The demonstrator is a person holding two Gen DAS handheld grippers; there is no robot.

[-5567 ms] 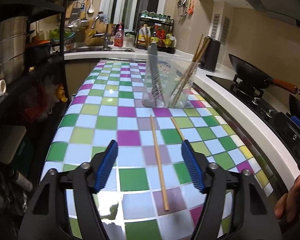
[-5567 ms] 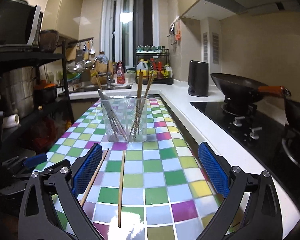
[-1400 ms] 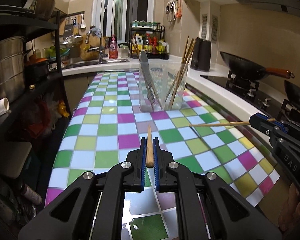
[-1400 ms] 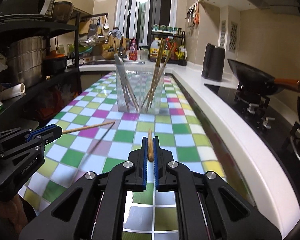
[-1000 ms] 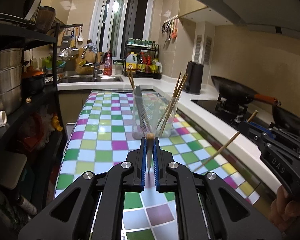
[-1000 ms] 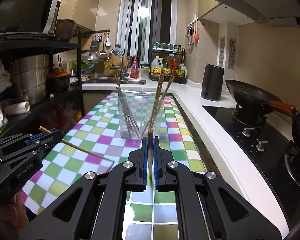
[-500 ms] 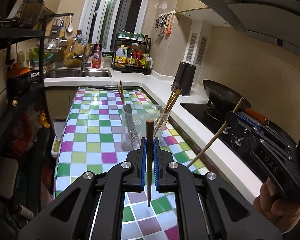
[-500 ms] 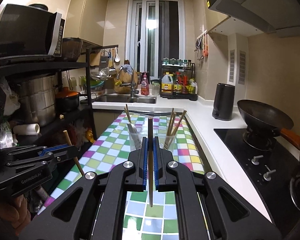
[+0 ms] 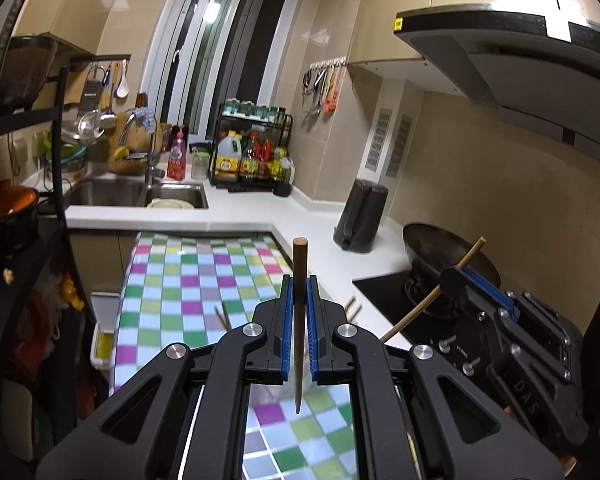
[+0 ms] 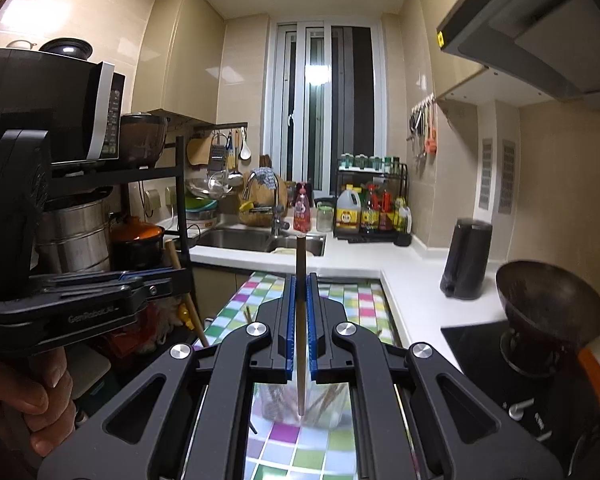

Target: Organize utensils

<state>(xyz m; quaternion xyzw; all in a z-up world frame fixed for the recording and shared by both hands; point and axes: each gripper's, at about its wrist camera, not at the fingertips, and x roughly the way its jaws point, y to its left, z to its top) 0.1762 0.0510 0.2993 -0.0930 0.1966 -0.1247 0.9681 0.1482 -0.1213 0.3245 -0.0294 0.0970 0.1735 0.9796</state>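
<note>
The left gripper (image 9: 299, 294) is clamped on a wooden chopstick (image 9: 299, 320), its blue pads (image 9: 286, 328) pressed against the shaft from both sides. The stick stands nearly upright in the left wrist view, its blunt end at 12 o'clock above the pads and its thin tip pointing down toward 6 o'clock, over a blurred clear utensil holder (image 9: 300, 380) that shows between the gripper's black arms. Tips of other chopsticks poke out at 10 o'clock and at 2 o'clock of the pads. Below lies the checkered tablecloth (image 9: 180, 280) in green, magenta, white and pale blue.

At 3 o'clock in that view the right gripper (image 9: 452, 280) appears side-on, pinching a second chopstick (image 9: 432, 292) that slants from upper right to lower left.

In the right wrist view the right gripper (image 10: 300, 312) is closed on its own chopstick (image 10: 300, 320) — also close to vertical, tip down, above the clear holder (image 10: 300, 404), in which several chopsticks lean. At 9 o'clock the left gripper (image 10: 100, 292) is seen from the side with its chopstick (image 10: 184, 292) tilted, and the person's hand (image 10: 32, 396) wraps its handle at 8 o'clock.

Further out: a steel sink (image 10: 260, 240) at 12 o'clock, a rack of sauce bottles (image 10: 372, 208) at 1 o'clock, a black kettle (image 10: 466, 256), a wok (image 10: 548, 312) on the hob at 3 o'clock — and a microwave (image 10: 60, 108) on the shelf at 10 o'clock.
</note>
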